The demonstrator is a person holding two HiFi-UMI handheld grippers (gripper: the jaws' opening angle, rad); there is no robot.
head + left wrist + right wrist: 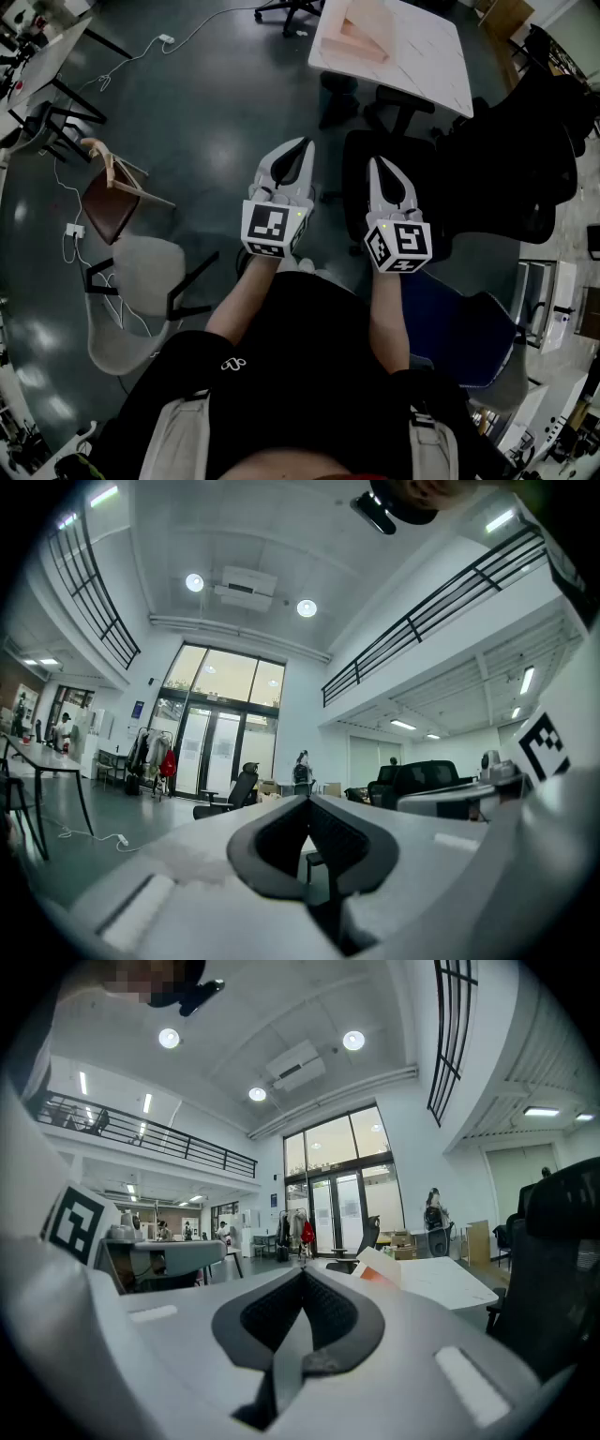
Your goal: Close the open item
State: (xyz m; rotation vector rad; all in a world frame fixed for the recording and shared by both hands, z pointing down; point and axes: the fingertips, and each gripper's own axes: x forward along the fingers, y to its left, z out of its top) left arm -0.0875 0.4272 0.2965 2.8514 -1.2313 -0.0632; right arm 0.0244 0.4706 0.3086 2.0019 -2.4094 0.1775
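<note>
An open pale cardboard box (361, 37) lies on a white table (431, 66) at the far side of the room. In the right gripper view the box (379, 1266) shows a raised flap, and the table (441, 1283) stretches off to the right. My left gripper (303, 144) and my right gripper (377, 163) are held level in front of the person, side by side, well short of the table. On both grippers the jaws meet at the tips with nothing between them. The left gripper (307, 801) faces the glass doors; the right gripper (302, 1271) faces the box.
A black office chair (506, 178) stands just right of the grippers, between them and the table. A brown chair (112, 202) and a white chair (141, 281) stand to the left, with cables (70, 234) on the dark floor. A blue seat (450, 323) is at lower right.
</note>
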